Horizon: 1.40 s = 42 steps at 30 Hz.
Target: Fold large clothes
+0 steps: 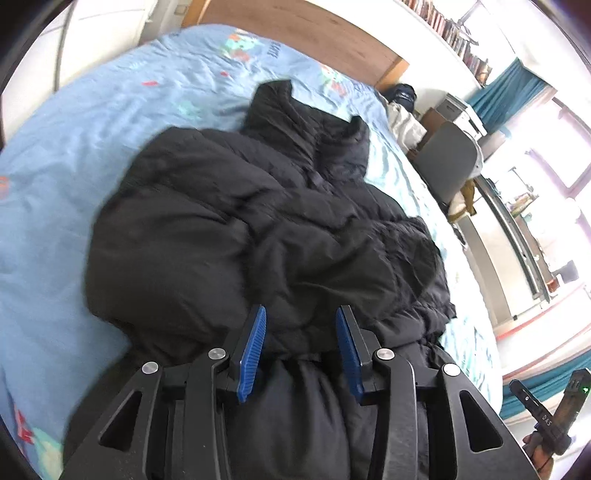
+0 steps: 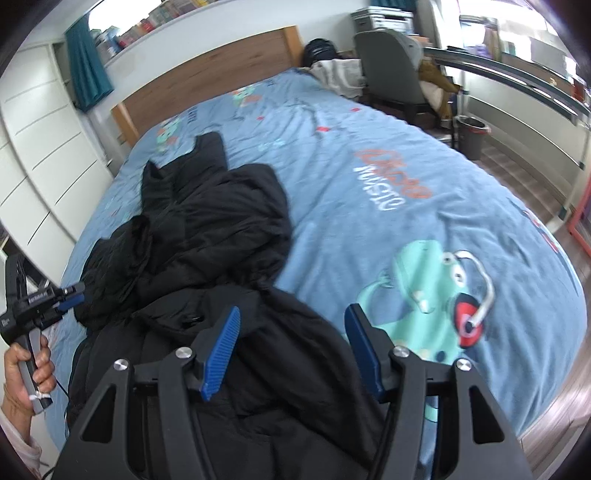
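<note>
The black quilted puffer jacket (image 1: 258, 229) lies bunched across the centre of the frame on the blue cartoon-print bed cover (image 1: 74, 155), collar toward the upper middle. It looks only roughly gathered, not yet squared. Left claw (image 1: 301, 347) and right claw (image 2: 291, 350) both gape, gripping nothing, above its near hem.

I am in a home bedroom. Wide bed (image 2: 369, 155) with wooden headboard (image 2: 207, 74) and a child-style light-blue cover printed with a cartoon dinosaur (image 2: 428, 295). White built-in cupboards (image 2: 40, 147) along one wall. Long high shelf of books (image 1: 450, 29) above the bed. Teal curtains (image 2: 86, 66), grey chair (image 2: 388, 70) and waste bin (image 2: 471, 136) by the window side.
</note>
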{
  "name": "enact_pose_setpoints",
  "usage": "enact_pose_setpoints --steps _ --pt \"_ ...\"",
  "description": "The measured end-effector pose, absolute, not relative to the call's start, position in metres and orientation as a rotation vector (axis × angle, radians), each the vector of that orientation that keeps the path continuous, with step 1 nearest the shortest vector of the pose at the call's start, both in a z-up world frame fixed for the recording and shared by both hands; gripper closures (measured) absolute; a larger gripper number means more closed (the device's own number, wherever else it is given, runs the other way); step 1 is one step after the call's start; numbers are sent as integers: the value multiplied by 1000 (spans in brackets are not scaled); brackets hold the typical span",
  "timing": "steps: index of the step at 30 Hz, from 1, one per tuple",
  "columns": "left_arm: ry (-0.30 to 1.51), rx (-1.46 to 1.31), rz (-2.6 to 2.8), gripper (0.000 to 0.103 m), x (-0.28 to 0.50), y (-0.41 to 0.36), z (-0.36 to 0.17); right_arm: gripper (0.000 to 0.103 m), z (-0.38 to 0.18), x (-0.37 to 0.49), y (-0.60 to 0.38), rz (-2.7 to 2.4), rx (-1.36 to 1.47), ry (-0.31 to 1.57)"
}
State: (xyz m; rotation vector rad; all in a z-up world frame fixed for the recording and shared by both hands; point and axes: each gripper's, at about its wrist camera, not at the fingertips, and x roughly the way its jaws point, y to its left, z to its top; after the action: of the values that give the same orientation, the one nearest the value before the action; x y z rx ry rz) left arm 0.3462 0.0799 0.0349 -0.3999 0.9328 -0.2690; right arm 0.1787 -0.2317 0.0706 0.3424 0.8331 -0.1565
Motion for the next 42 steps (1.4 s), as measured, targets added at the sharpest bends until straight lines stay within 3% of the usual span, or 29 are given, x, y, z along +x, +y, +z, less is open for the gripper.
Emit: enact_pose_setpoints --steps 16,23,31,42 --pt "906 -298 -215 62 409 125 39 45 111 374 -41 209 66 787" --pt "948 -234 -209 62 439 114 9 45 73 445 -2 233 -1 861" --pt "940 -134 -184 60 418 101 -29 45 -2 430 -19 234 -6 973" --pt "897 -64 -140 59 372 95 -23 45 -14 377 -42 235 1 964"
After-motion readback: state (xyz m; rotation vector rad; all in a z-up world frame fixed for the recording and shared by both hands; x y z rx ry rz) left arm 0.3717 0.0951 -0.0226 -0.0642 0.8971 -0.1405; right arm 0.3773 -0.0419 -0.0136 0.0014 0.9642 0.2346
